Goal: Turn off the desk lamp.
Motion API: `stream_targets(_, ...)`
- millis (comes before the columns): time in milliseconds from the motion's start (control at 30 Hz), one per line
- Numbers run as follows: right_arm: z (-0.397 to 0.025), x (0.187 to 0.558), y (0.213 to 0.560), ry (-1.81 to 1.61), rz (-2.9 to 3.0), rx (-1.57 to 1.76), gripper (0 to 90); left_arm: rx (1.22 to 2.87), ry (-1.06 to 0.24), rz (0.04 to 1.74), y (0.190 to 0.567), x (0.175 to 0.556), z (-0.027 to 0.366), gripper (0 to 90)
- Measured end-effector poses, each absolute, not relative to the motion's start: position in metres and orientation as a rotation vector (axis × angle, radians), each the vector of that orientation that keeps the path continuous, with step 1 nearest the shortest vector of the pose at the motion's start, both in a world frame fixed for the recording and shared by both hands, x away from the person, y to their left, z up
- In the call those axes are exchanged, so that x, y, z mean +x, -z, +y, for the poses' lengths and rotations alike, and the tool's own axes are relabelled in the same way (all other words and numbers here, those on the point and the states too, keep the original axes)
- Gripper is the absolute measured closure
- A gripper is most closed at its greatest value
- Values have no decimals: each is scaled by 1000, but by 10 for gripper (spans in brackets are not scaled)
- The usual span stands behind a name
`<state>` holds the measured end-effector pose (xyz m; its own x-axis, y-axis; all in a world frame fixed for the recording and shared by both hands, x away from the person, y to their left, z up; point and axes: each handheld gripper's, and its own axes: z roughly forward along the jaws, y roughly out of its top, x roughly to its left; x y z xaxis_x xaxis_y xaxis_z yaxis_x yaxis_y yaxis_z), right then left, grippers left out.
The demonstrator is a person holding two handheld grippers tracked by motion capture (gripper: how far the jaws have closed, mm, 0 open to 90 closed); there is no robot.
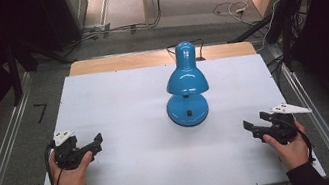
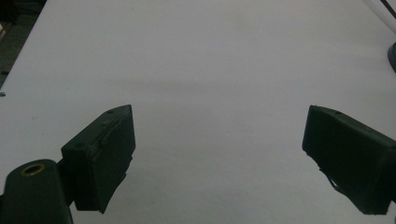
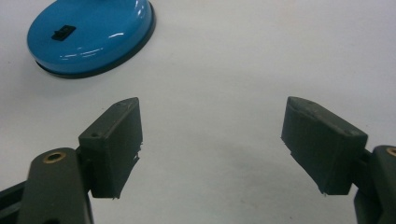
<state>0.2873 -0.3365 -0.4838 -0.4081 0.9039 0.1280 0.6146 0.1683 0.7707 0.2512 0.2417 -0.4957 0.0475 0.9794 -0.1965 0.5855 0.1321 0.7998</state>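
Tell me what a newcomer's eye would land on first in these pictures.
The glossy blue desk lamp stands out first, upright near the middle of the white table, its shade bent over a round base with a small black switch. Next come the two black grippers held at the near corners, the left gripper and the right gripper, both with jaws open, holding nothing and pointing inward toward the lamp.

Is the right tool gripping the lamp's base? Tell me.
No. The right tool is open over bare table, with the blue lamp base lying apart ahead of it.
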Motion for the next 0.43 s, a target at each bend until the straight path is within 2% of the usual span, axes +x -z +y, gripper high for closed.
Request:
stream_targets(300,-353,282,488,-1076,2060,1483,185,1548,-638,1634,496,251,242,104)
stream_targets(433,-365,284,495,-990,2028,1528,134,1548,-638,1632,496,251,241,104)
